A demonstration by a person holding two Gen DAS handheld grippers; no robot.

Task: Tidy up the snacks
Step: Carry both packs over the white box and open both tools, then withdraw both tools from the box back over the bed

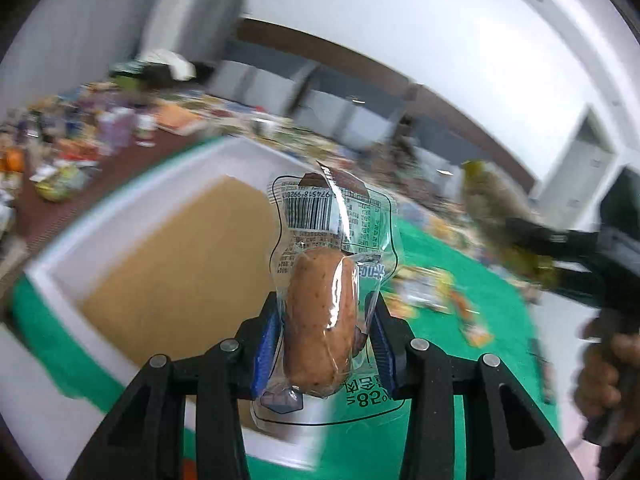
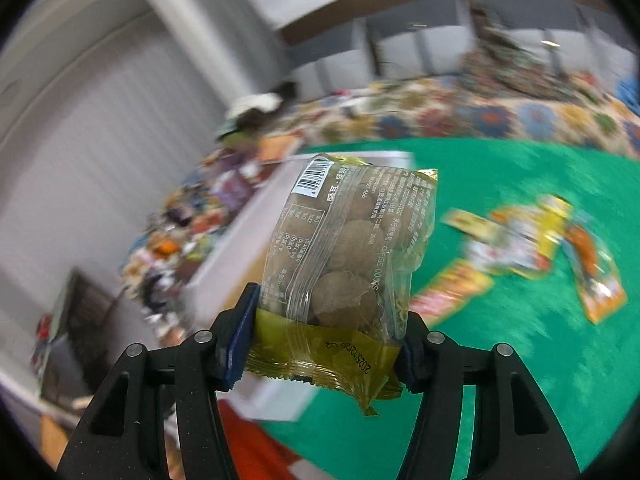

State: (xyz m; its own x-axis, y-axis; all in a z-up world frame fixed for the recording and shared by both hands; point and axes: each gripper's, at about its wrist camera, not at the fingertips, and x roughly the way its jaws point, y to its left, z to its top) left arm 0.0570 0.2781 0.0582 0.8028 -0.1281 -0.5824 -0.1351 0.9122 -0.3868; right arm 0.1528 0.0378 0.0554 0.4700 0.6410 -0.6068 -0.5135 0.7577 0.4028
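- Snacks are sitting in both tongs: the left gripper is pinching a clear-wrapped sausage across its middle, jaws drawn in narrow, blue pads pressing the film on either side.
- The right gripper is clamping a yellow-edged pouch of round brown sweets at its lower seal, jaws standing about half apart with the pouch filling the gap.
- The sausage is looking firm and fairly light, but its glossy film is likely slippery; gripping the meat itself, as now, seems safer than the flat sealed rim.
- The pouch is looking soft and crinkly, with loose lumps inside that may shift; the flat bottom seam is giving the pads something to bite on.
- Beyond the left tongs, a white-walled box with a tan floor is lying just ahead and below, on a green cloth.
- Ahead and right of the right tongs, more packets are lying scattered on the green cloth.
- The left view alone is showing the box's empty-looking interior, plus the other gripper and a hand off to its right.
- The right view is showing only the box's edge, but the leftover packets more fully.
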